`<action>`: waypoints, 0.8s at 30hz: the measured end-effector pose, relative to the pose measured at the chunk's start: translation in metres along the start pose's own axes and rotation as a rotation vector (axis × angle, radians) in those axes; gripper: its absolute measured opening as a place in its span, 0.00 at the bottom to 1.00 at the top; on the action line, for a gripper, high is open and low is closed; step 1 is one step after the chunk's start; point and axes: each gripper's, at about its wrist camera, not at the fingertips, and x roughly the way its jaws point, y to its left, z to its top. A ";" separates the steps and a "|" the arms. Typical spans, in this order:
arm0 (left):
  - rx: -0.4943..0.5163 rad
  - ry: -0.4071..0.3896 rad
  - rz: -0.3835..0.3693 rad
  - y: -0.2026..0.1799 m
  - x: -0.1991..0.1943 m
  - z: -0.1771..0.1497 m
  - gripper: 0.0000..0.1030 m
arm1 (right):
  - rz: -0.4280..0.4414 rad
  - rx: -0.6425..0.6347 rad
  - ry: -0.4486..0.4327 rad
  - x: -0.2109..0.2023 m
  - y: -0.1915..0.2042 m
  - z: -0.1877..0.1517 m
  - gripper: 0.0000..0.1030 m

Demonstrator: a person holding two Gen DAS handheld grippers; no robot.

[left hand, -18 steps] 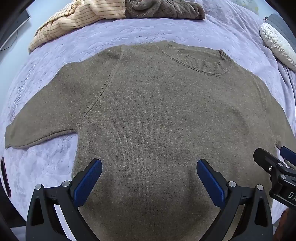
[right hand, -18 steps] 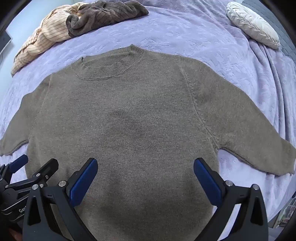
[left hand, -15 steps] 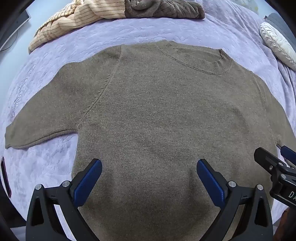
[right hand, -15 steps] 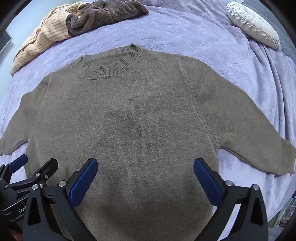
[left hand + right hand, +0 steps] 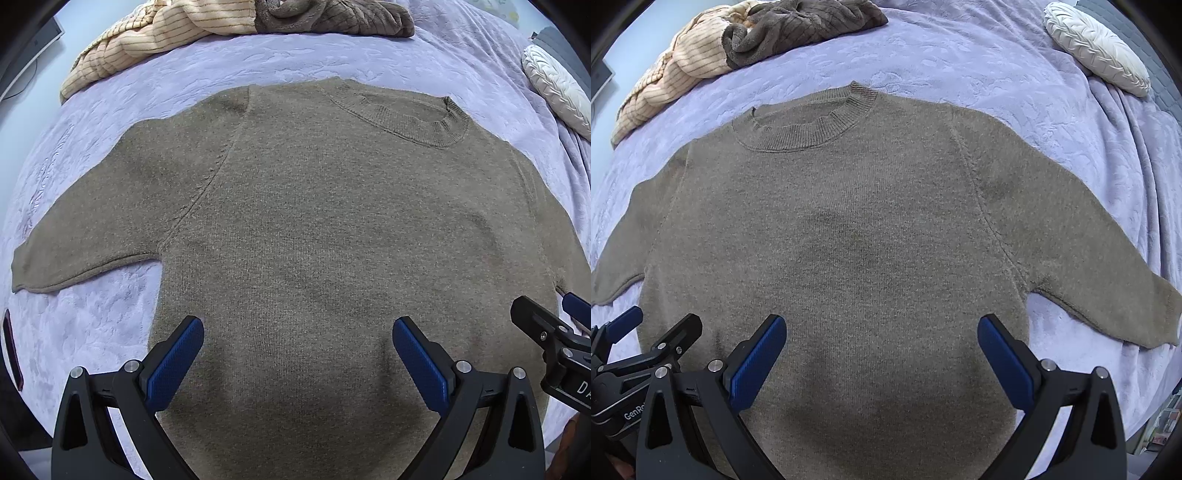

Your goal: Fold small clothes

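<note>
An olive-brown knit sweater (image 5: pixel 314 229) (image 5: pixel 849 236) lies flat and spread out on a lavender bedspread (image 5: pixel 92 325), collar away from me and both sleeves stretched sideways. My left gripper (image 5: pixel 297 332) hovers over the sweater's lower body, blue pads wide apart, nothing between them. My right gripper (image 5: pixel 881 328) hangs over the lower body as well, open and empty. Each gripper shows at the edge of the other's view. The sweater's bottom hem is hidden below the fingers.
A pile of other clothes, a cream striped garment (image 5: pixel 159 40) and a brown quilted one (image 5: pixel 332 16), lies at the far edge of the bed. A white braided cushion (image 5: pixel 1097 48) sits at the far right. The bedspread (image 5: pixel 1089 147) surrounds the sweater.
</note>
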 end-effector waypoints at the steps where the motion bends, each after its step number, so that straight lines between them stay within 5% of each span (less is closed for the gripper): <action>1: 0.000 -0.001 0.000 -0.001 0.000 0.000 0.99 | 0.000 -0.001 0.000 0.000 0.001 0.000 1.00; 24: 0.003 -0.003 -0.001 0.006 0.002 -0.003 0.99 | -0.001 -0.007 0.008 0.001 0.002 -0.002 1.00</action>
